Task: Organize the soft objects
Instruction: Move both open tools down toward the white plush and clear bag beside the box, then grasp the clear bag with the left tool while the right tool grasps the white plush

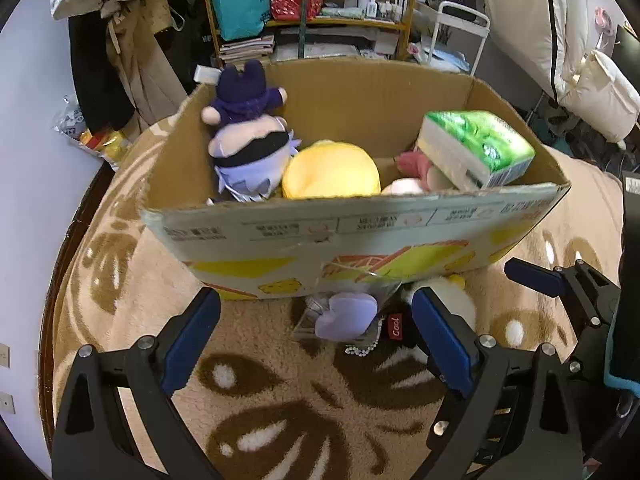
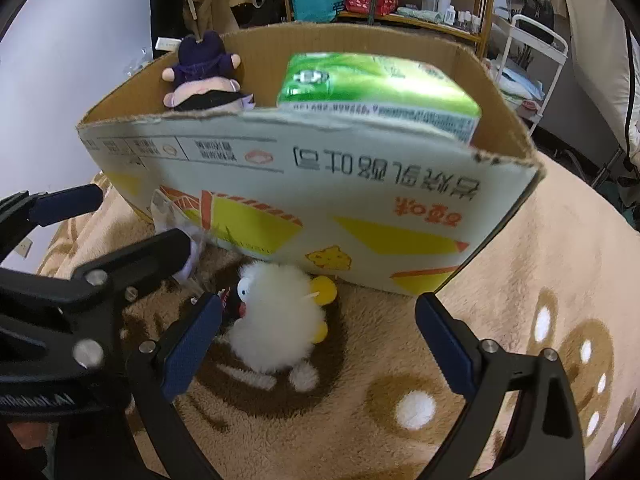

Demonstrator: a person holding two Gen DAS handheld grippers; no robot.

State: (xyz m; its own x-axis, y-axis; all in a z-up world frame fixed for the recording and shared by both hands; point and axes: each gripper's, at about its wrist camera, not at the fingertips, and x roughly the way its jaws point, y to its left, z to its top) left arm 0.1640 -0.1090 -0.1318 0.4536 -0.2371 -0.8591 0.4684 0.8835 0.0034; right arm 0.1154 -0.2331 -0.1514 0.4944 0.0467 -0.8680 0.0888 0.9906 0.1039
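A cardboard box [image 1: 360, 236] stands on a plush beige blanket. Inside it lie a purple-clothed doll [image 1: 250, 136], a yellow plush [image 1: 332, 174], a pink-and-white plush [image 1: 412, 168] and a green tissue pack [image 1: 476, 146]. In front of the box lies a small lilac plush in a clear bag [image 1: 346, 314], between the fingers of my open left gripper [image 1: 316, 336]. Beside it rests a white fluffy plush with yellow feet [image 2: 276, 316], between the fingers of my open right gripper [image 2: 320, 344]. The box [image 2: 320, 184], doll [image 2: 204, 76] and tissue pack [image 2: 376, 88] also show in the right wrist view.
The beige blanket [image 1: 280, 412] with brown patterns covers the surface. A shelf [image 1: 312, 12] with bags, bottles and books stands behind the box, with hanging clothes [image 1: 120, 60] to its left. A white rack [image 1: 460, 36] is at the back right.
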